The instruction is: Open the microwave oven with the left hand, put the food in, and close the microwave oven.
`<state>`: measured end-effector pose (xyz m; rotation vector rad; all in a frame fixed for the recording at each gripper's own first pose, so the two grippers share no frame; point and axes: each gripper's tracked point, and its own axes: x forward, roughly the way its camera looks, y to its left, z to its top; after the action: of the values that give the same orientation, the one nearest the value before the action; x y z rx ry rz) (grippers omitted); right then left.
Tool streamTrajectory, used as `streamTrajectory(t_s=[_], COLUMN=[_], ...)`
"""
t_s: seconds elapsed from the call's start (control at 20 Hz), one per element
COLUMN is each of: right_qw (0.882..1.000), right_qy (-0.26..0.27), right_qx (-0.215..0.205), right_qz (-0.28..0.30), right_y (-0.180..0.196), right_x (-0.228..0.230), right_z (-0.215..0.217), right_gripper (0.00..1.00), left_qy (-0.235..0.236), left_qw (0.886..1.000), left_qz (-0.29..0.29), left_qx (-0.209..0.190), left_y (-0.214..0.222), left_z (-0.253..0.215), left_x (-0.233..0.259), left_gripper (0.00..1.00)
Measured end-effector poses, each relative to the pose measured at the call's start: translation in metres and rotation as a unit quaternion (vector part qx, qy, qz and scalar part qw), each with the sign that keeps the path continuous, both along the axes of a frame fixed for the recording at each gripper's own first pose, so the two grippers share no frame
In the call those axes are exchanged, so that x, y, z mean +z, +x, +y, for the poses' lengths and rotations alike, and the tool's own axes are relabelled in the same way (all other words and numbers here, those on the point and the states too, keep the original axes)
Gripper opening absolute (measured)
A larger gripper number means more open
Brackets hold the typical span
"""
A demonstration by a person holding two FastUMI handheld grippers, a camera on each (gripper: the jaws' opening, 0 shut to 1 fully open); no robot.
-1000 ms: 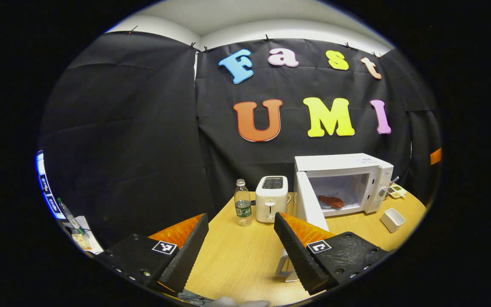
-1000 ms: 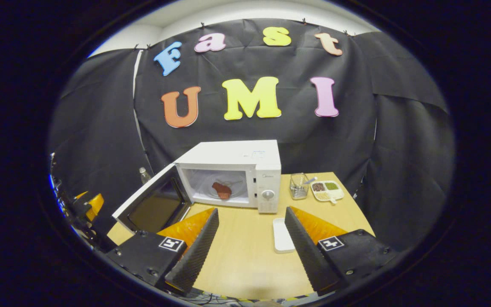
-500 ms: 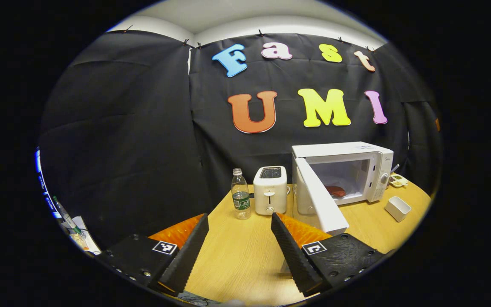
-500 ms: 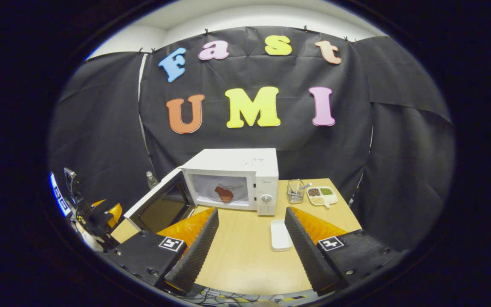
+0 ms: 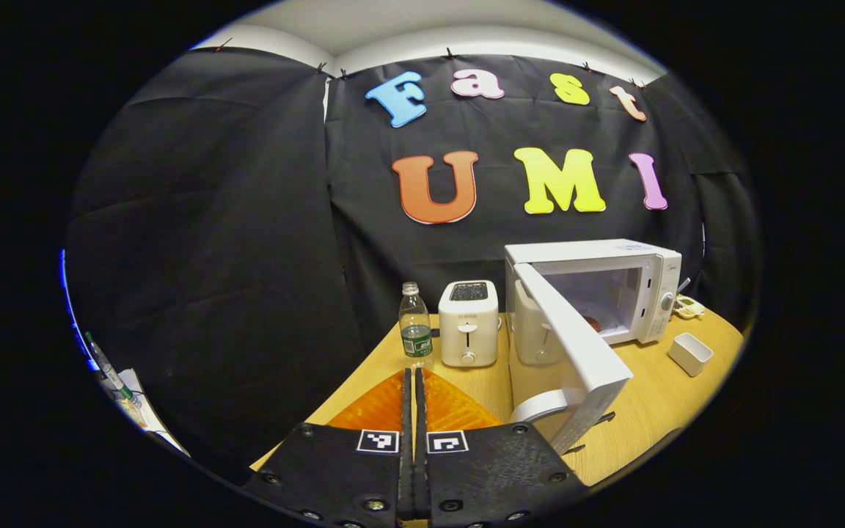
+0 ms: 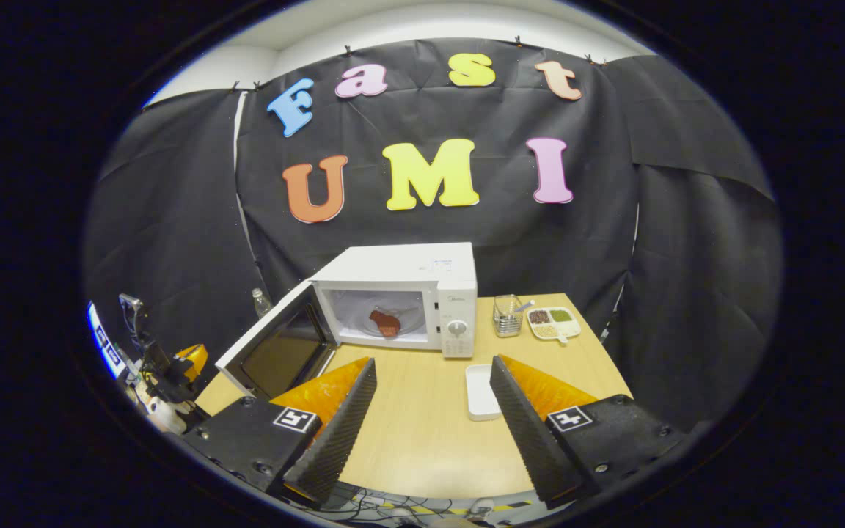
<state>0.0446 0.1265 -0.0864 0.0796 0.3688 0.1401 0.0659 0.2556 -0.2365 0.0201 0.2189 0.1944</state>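
Wooden bench (image 6: 422,440) holds a white microwave (image 6: 408,282) at the far side, door (image 5: 576,352) now half swung shut, red food (image 6: 386,323) inside. Left gripper (image 5: 414,433) has just closed empty; right gripper (image 6: 430,425) hangs open

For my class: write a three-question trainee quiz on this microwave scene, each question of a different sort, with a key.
1. True or false: the microwave door is shut.
2. Where does the red food lie? A) in the white tray B) inside the microwave C) on the toaster
3. Fill in: the left tongs are ___, the right tongs open.

Key: 1 false; 2 B; 3 shut.
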Motion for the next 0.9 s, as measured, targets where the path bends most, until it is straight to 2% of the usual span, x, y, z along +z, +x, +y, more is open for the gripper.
streamTrajectory(t_s=[0.1,0.15,0.2,0.25,0.3,0.35,0.55,0.6,0.65,0.7,0.75,0.8,0.85,0.9], right_qw=[1.0,1.0,1.0,1.0,1.0,1.0,1.0,1.0,1.0,1.0,1.0,1.0,1.0,1.0], right_qy=[0.0,0.0,0.0,0.0,0.002,0.002,0.003,0.002,-0.001,-0.003,-0.006,-0.007,-0.007,-0.002], right_qx=[-0.003,-0.005,-0.008,-0.011,-0.013,-0.015,-0.018,-0.017,-0.015,-0.013,-0.011,-0.01,-0.008,-0.004], right_qz=[0.0,0.001,0.003,0.006,0.008,0.011,0.021,0.023,0.025,0.025,0.025,0.024,0.024,0.023], right_y=[-0.002,-0.002,-0.002,-0.004,-0.005,-0.007,-0.013,-0.014,-0.015,-0.016,-0.015,-0.013,-0.012,-0.01], right_x=[-0.001,-0.001,-0.002,-0.006,-0.007,-0.009,-0.014,-0.017,-0.018,-0.018,-0.017,-0.017,-0.016,-0.016], right_z=[-0.003,-0.005,-0.006,-0.008,-0.009,-0.011,-0.01,-0.009,-0.009,-0.009,-0.009,-0.011,-0.012,-0.012], right_gripper=[0.91,0.99,0.9,0.9,0.91,0.91,0.91,0.99,0.91,0.99,0.99,0.9,0.91,0.9], left_qy=[0.001,0.001,0.0,-0.001,0.0,0.0,0.013,0.022,0.021,0.014,0.009,0.009,0.011,0.008], left_qw=[1.0,1.0,1.0,1.0,1.0,0.999,0.998,0.997,0.997,0.996,0.996,0.995,0.995,0.994], left_qz=[0.008,0.01,0.015,0.017,0.021,0.022,0.017,0.021,0.027,0.027,0.029,0.03,0.029,0.029], left_qx=[-0.002,-0.006,-0.01,-0.016,-0.022,-0.029,-0.062,-0.067,-0.074,-0.08,-0.088,-0.094,-0.099,-0.102], left_y=[0.003,0.003,0.004,0.004,0.005,0.007,0.01,0.01,0.012,0.012,0.012,0.012,0.012,0.013], left_z=[-0.002,-0.005,-0.009,-0.013,-0.017,-0.024,-0.049,-0.054,-0.058,-0.064,-0.071,-0.079,-0.087,-0.094], left_x=[-0.007,-0.009,-0.013,-0.016,-0.018,-0.019,-0.016,-0.018,-0.023,-0.024,-0.025,-0.026,-0.026,-0.025], left_gripper=[0.0,0.0,0.0,0.0,0.1,0.0,0.0,0.0,0.0,0.0,0.0,0.0,0.1,0.0])
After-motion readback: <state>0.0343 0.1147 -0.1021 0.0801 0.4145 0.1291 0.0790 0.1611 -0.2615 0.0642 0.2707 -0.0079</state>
